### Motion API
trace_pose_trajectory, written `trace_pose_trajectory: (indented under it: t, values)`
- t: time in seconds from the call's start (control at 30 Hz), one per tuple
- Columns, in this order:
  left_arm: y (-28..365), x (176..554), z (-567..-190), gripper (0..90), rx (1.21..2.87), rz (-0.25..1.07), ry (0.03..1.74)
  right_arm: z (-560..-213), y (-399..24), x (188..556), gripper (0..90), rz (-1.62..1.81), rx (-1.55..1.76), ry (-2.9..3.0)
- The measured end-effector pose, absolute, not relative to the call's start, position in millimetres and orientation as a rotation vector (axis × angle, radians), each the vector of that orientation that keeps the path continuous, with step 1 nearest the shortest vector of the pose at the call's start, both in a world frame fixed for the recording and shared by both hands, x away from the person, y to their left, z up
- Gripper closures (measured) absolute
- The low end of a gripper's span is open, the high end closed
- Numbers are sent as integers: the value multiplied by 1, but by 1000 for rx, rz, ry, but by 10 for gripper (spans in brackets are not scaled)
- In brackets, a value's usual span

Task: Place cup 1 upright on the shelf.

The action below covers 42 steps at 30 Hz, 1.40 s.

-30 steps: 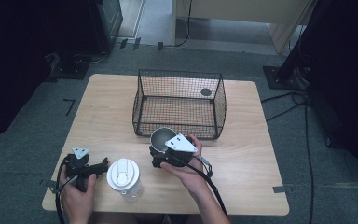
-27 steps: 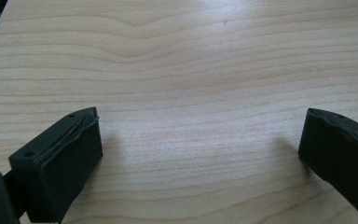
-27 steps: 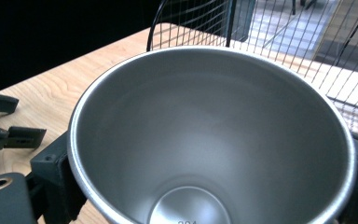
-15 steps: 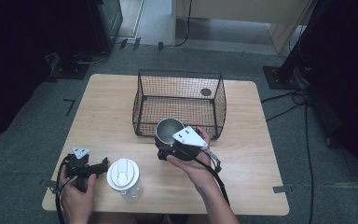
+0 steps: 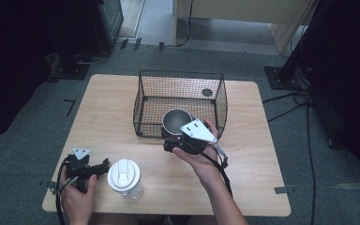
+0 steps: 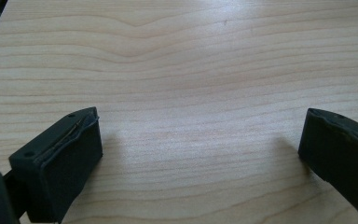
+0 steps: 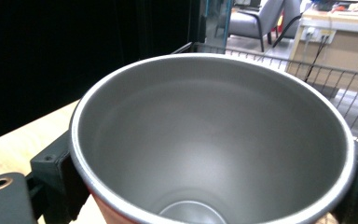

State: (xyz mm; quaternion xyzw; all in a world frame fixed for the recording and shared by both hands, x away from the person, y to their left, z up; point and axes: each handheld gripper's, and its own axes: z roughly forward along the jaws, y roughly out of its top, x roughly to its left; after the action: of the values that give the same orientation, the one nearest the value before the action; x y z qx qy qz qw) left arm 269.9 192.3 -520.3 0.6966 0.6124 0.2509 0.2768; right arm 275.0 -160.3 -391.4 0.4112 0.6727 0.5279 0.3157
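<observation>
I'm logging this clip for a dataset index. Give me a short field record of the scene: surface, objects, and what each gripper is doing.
surface: wooden table
container: black wire basket, open top, on the table's far half
held item: metal cup, upright, mouth open, at the basket's near wall
right gripper: jaws on either side of the metal cup, gripping it
left gripper: jaws apart over bare wood, nothing between them
other item: clear jar with white lid, standing near the table's front edge, just beside the left gripper
</observation>
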Motion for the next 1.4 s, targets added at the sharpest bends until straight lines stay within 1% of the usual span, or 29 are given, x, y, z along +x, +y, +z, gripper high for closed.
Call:
trace_pose_trajectory:
  t: [0.53,1.0,1.4]
  values:
    - [192,270,-520,0,1871,673,1645,-371,-171,298,74,1403,1046,1620]
    - [192,270,-520,0,1870,674,1645,-368,-179,323,73,1406,1016,1511]
    - [192,270,-520,0,1867,675,1645,-373,-188,359,73,1385,1066,1428]
